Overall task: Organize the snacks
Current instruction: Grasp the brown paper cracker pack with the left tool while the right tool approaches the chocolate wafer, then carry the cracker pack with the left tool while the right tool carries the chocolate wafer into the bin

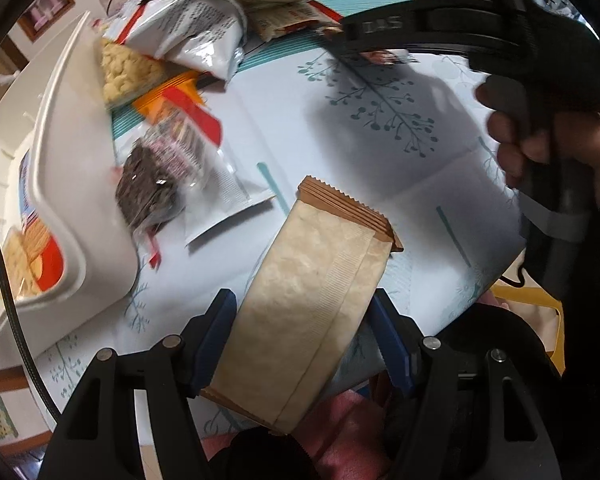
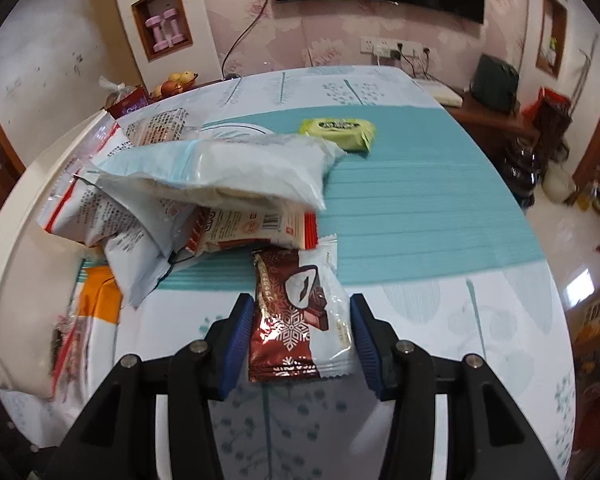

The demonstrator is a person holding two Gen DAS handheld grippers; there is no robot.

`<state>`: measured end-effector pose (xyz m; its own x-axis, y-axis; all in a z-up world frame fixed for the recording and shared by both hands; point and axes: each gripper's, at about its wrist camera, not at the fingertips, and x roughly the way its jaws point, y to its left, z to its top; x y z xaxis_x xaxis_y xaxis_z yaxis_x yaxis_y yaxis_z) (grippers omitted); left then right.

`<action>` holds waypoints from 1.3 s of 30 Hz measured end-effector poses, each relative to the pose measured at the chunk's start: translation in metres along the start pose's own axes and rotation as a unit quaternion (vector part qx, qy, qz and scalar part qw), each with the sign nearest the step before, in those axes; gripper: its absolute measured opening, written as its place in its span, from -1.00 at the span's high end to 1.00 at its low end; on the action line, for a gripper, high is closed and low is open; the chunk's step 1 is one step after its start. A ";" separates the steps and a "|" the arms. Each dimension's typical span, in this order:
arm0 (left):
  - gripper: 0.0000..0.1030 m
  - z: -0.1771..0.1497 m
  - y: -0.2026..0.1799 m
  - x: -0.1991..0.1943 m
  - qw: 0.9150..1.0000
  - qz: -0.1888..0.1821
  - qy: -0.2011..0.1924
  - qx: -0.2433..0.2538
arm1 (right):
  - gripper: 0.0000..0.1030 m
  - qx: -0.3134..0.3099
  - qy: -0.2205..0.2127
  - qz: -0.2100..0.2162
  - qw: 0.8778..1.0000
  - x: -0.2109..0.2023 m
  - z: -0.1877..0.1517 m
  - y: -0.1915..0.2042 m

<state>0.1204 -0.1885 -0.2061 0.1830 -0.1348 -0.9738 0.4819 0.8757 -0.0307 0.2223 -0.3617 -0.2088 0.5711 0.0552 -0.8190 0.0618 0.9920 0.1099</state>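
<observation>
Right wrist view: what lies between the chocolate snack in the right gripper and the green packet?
Only bare teal-striped tablecloth lies between the chocolate snack and the green packet in the right wrist view.

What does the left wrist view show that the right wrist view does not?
Only the left wrist view: a tan packet between the left tongs, and a hand holding the other tool. Only the right wrist view: a red-brown chocolate packet between the right tongs, and a green packet. Both: the white bin and the patterned tablecloth.
</observation>
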 end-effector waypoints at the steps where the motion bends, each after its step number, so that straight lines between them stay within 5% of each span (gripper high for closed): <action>1: -0.29 -0.002 0.000 -0.002 1.000 0.003 0.000 -0.002 | 0.06 0.003 0.000 0.001 1.000 -0.002 -0.002 0.000; 18: -0.29 -0.019 0.004 -0.086 0.994 0.027 -0.110 -0.003 | 0.05 0.008 -0.037 0.007 0.999 -0.070 -0.011 0.010; 39: -0.29 -0.013 0.091 -0.173 0.956 0.061 -0.271 -0.094 | 0.05 -0.049 -0.100 0.054 0.992 -0.123 0.002 0.077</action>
<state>0.1217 -0.0795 -0.0431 0.6688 -0.2029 -0.7152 0.2763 0.9610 -0.0142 0.1585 -0.2920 -0.0987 0.7217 0.1486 -0.6761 -0.0831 0.9882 0.1285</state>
